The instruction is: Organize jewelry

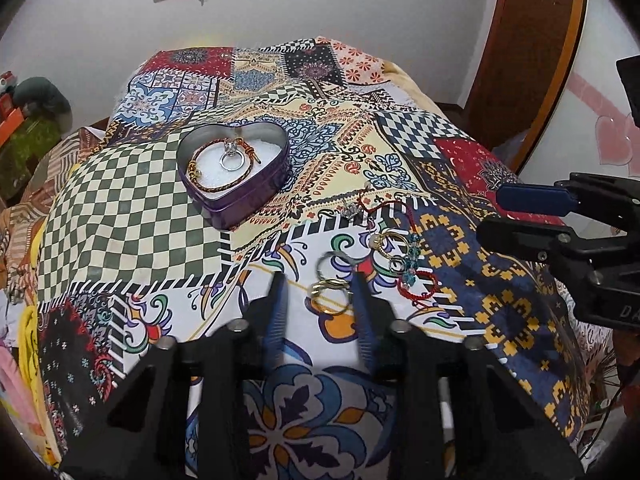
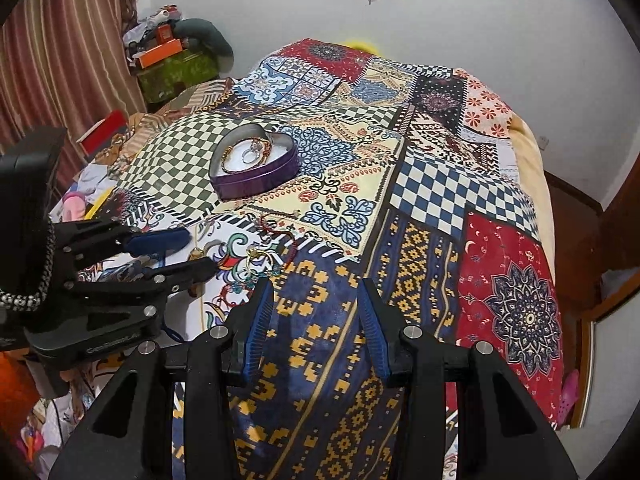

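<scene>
A purple heart-shaped tin [image 1: 256, 196] sits on the patterned bedspread [image 1: 132, 216], with a braided bracelet [image 1: 208, 184] and a silver ring [image 1: 233, 161] inside; the tin also shows in the right wrist view [image 2: 260, 184]. Loose jewelry lies nearer: gold rings [image 1: 330, 296], a silver ring [image 1: 330, 264], a red cord bracelet [image 1: 418, 286] and blue beads [image 1: 410, 264]. My left gripper [image 1: 320, 284] is open, its fingers on either side of the gold rings. My right gripper [image 2: 316, 292] is open and empty over the blue-and-yellow patch, right of the jewelry pile [image 2: 260, 260].
A red cord with a silver charm [image 1: 360, 206] lies between tin and pile. The bed's left edge borders clutter and a green box [image 2: 176, 72]. A wooden door frame [image 1: 532, 52] stands to the right. A white wall lies beyond the bed.
</scene>
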`<state>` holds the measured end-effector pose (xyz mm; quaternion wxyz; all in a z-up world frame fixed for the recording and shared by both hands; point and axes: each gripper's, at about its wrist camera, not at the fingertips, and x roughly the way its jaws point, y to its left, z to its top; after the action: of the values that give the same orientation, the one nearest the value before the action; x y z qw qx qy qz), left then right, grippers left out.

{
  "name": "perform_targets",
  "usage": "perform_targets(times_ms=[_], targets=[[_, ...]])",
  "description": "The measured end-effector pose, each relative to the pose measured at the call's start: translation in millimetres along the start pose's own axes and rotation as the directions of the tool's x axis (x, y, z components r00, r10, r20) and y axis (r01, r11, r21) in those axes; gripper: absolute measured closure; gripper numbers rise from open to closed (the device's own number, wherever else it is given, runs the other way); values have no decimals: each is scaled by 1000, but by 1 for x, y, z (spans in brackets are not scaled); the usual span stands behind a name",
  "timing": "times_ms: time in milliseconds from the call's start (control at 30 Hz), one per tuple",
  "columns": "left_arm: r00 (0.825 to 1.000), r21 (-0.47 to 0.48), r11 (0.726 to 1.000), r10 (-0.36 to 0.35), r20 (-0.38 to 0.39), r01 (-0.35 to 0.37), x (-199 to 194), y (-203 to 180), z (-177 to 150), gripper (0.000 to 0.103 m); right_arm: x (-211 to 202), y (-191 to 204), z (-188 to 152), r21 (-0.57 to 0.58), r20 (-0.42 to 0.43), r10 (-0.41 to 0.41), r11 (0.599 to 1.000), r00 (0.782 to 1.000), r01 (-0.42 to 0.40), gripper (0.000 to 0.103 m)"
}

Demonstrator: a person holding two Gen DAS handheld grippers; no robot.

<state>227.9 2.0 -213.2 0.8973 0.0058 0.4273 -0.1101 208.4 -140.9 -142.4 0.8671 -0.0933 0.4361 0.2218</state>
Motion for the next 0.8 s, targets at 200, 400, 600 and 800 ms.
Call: perform_targets(times_ms=[200,400,600,800], targets=[[1000,-18,1000,-20,17,20,-4,5,-2,82,3,9,4,-1,6,28,1000,1000,-28,63],[999,-66,998,-8,45,11,-26,20,-13,82,10,30,11,-44,9,50,998,999,-50,64],[997,-113,994,19,79,-10,-51,44,-22,82,29,52,23,-81,-28,97,992,995,-99,64],[994,-133,991,31,101,-18,-62,57,-28,82,47,71,32,-122,-67,97,987,993,-104,68]])
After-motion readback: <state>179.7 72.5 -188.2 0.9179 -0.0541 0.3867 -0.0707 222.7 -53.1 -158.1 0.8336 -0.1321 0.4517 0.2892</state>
